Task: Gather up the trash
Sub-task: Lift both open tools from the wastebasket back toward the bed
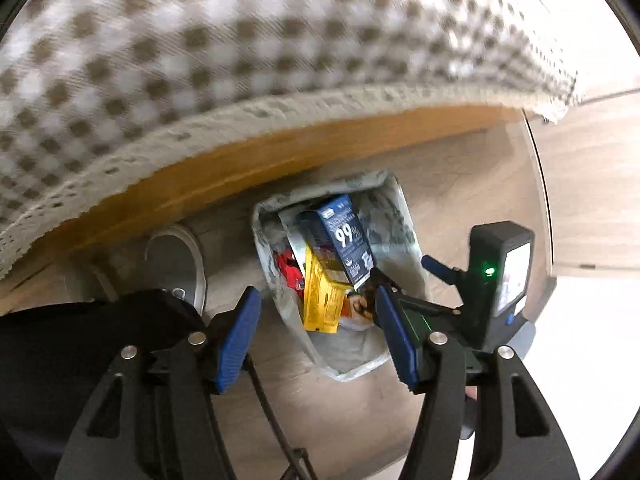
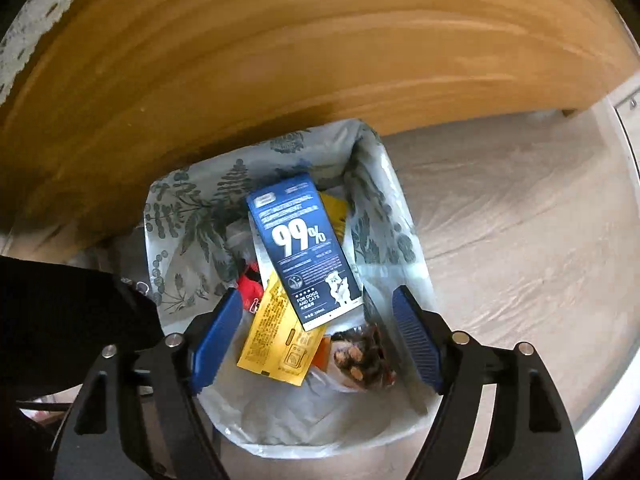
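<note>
While jaws gape empty, blue carton (image 2: 305, 252) lies binned below.

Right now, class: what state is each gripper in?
Left gripper: open, holding nothing.
Right gripper: open, empty, above the bin.

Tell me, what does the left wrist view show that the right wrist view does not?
Only the left wrist view shows the checked tablecloth, a grey shoe and the right gripper's body. Only the right wrist view shows the carton's "for dogs and cats" print. Both show the lined trash bin, the blue carton and the yellow packet.
</note>
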A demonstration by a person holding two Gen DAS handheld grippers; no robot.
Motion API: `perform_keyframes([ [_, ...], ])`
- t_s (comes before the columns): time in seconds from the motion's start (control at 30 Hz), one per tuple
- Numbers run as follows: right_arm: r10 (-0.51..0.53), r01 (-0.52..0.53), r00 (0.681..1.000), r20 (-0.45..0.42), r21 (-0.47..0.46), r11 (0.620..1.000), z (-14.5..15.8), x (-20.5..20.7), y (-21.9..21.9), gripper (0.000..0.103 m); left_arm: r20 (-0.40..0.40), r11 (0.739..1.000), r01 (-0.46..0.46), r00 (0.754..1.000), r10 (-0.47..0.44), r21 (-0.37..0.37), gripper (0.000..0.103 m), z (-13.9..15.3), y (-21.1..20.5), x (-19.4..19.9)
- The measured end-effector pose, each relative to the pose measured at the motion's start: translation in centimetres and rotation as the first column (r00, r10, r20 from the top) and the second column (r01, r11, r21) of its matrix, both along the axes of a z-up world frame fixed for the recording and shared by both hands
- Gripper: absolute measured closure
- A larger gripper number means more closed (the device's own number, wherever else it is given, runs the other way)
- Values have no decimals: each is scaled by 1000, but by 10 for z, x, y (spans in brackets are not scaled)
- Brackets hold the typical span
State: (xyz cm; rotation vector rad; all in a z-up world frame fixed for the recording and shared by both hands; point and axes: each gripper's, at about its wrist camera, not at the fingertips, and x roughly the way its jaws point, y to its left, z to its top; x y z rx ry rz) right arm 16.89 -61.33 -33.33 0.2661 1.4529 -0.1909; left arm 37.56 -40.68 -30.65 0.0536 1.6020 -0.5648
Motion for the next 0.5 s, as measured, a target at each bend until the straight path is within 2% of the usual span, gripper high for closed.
perform_keyframes([
  [0.13,-32,32,999,-6,0,999,8,-18,-3,29,-22,998,57,998,-57,1,45,-7,-14,-7],
  [0.27,-82,82,997,-6,8,997,22,-35,-7,29,-9,998,65,998,-65,-4,45,-5,-12,-10],
  [0.5,-104,106,994,35,-51,993,62,-44,-9,29,85,995,92,993,-88,-41,45,22,-6,-16],
])
